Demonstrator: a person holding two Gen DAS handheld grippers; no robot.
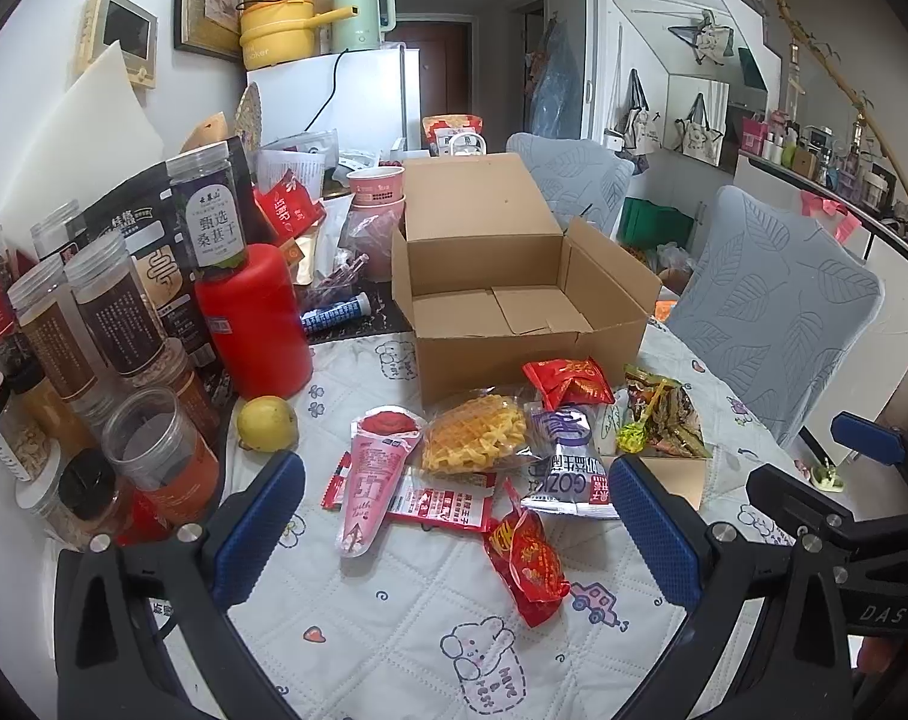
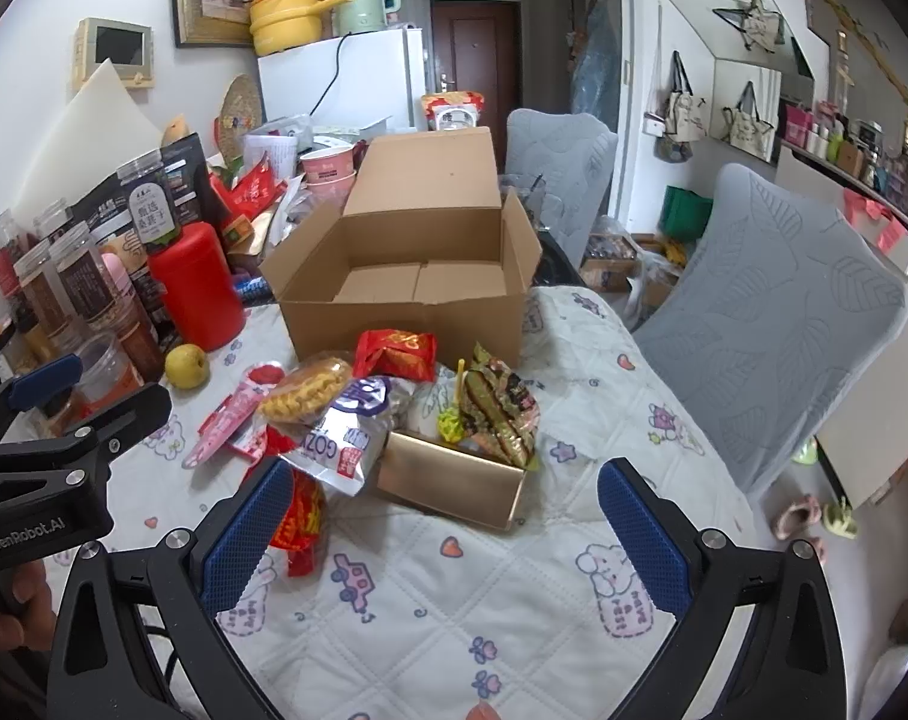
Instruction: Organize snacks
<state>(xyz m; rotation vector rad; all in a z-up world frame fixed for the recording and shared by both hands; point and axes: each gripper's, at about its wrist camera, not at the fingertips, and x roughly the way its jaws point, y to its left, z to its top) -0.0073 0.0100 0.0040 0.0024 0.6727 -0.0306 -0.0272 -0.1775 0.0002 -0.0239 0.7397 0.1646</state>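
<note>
An open, empty cardboard box (image 1: 514, 312) (image 2: 405, 300) stands mid-table. In front of it lies a pile of snacks: a waffle pack (image 1: 475, 435), a pink cone pack (image 1: 372, 480), a red packet (image 1: 568, 383), a red-yellow packet (image 1: 529, 558), a silver GOZI bag (image 1: 565, 480) (image 2: 339, 444), a green-brown packet (image 2: 496, 408) and a small gold box (image 2: 454, 480). My left gripper (image 1: 454, 528) is open, hovering just short of the pile. My right gripper (image 2: 447, 534) is open, near the gold box. Both are empty.
Jars (image 1: 111, 312), a red canister (image 1: 255, 318) and a yellow fruit (image 1: 266, 423) crowd the table's left side. Grey-covered chairs (image 2: 772, 324) stand to the right. A quilted cloth (image 1: 393, 630) covers the table. The left gripper body (image 2: 45, 468) shows at the right view's left edge.
</note>
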